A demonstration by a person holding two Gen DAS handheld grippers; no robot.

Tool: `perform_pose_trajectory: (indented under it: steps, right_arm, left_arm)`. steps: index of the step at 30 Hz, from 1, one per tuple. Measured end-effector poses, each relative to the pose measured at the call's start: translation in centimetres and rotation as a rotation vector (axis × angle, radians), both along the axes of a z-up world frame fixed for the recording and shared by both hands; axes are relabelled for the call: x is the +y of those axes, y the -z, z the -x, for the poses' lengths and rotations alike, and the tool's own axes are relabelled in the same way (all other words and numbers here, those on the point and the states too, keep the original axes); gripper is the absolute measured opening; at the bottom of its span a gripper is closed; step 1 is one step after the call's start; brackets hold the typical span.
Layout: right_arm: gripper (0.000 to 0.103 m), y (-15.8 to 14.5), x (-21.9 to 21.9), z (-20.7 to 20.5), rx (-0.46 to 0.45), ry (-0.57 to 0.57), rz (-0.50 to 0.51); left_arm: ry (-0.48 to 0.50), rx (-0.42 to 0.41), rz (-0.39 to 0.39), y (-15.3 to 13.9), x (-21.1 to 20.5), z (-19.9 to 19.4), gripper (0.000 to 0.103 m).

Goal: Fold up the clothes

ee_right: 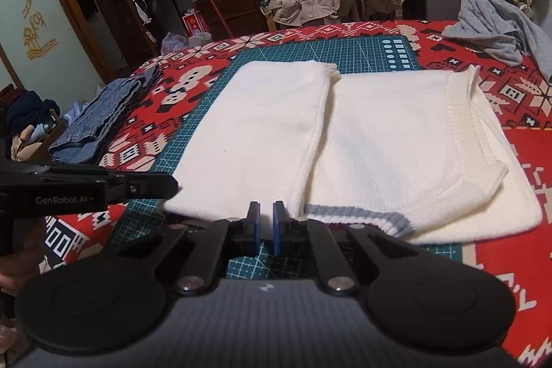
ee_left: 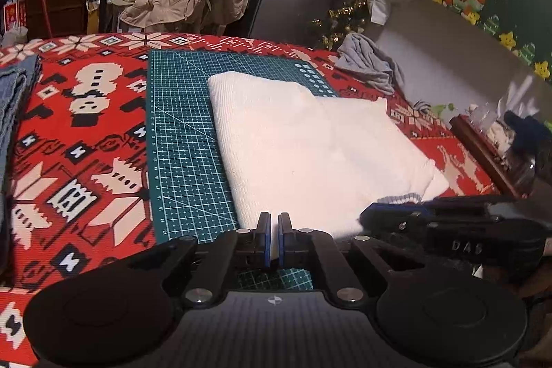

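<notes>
Left wrist view: left gripper (ee_left: 274, 238) at lower centre, blue pads nearly pressed together, only a thin slit between them. The near hem of the white sweater (ee_left: 310, 143) shows through that slit, right at the tips; whether the pads actually pinch the knit cannot be told. The sweater lies folded on the green cutting mat (ee_left: 179, 133), filling the middle of the frame and running off the mat's right edge onto the red patterned cloth (ee_left: 76, 133). The right gripper (ee_left: 448, 230) enters at lower right, just beside the sweater's near right corner.

Right wrist view: right gripper (ee_right: 265, 226) at lower centre, pads likewise drawn almost together. The sweater (ee_right: 379, 133) starts just beyond the tips; its near edge sits level with them, with mat visible below between the fingers. A grip is not confirmed. The grey-striped ribbed hem (ee_right: 362, 212) lies just right of the tips. The left gripper (ee_right: 103, 188) comes in from the left edge, its tip at the sweater's near left corner.

Folded jeans (ee_right: 100, 123) at left, grey garment (ee_right: 493, 33) at upper right.
</notes>
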State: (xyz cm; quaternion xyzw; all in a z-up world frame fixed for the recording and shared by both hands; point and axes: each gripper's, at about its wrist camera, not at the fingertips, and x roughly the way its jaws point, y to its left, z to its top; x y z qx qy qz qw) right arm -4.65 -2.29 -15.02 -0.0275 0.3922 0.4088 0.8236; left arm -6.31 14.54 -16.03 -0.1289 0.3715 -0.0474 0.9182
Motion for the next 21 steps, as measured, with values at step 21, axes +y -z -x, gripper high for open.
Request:
perform_pose_trajectory:
  steps: [21]
  right_arm:
    - [0.012, -1.9, 6.5, -5.9, -0.044, 0.03, -0.051]
  left_arm:
    - [-0.034, -0.033, 0.039, -0.2, 0.8, -8.1, 0.005]
